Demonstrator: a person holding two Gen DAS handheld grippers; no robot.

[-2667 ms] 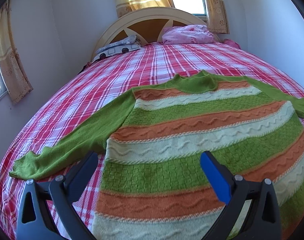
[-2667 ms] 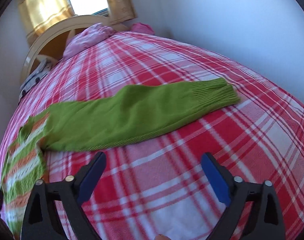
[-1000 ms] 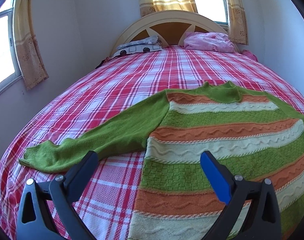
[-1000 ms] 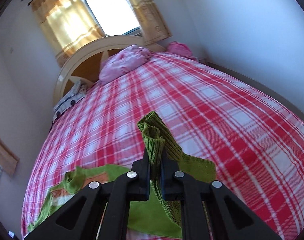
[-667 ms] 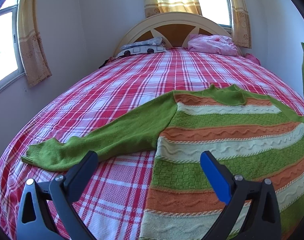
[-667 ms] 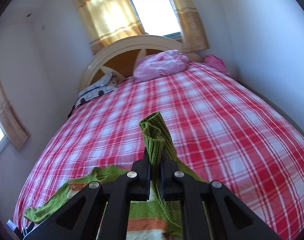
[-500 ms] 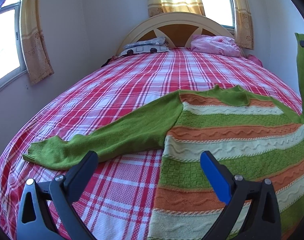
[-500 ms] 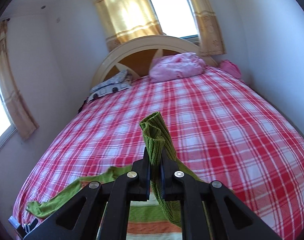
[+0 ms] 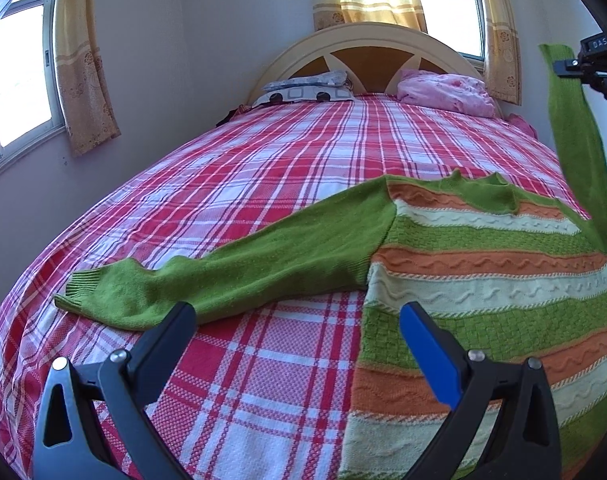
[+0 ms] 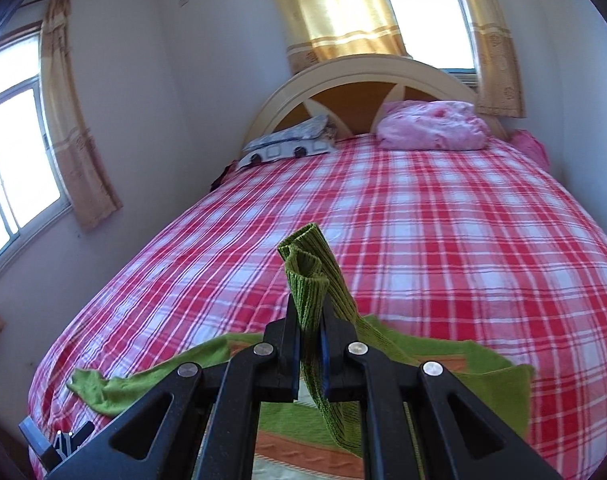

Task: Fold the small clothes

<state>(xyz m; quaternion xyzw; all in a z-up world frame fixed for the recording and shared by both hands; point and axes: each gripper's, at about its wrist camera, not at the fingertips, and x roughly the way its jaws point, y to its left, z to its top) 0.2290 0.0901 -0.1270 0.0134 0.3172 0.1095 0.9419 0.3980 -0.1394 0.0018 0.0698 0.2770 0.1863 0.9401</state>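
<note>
A striped sweater [image 9: 483, 280] in green, orange and cream lies flat on the red plaid bed [image 9: 303, 168]. Its left green sleeve [image 9: 231, 276] stretches out to the left, cuff on the bedspread. My left gripper [image 9: 299, 328] is open and empty, just above the bed in front of that sleeve. My right gripper [image 10: 309, 320] is shut on the ribbed cuff of the right sleeve [image 10: 307, 280] and holds it high above the sweater; the sleeve hangs down from it. In the left wrist view the lifted sleeve [image 9: 579, 140] rises at the far right.
A curved headboard [image 9: 363, 52] stands at the far end with a patterned pillow [image 9: 307, 88] and a pink bundle [image 9: 447, 92]. Curtained windows [image 10: 19, 152] are on the left wall and behind the headboard. A wall runs close along the bed's right side.
My right gripper closed on the right sleeve cuff, lifted it and has swung it leftward over the sweater. My left gripper has drifted left toward the left sleeve, still open.
</note>
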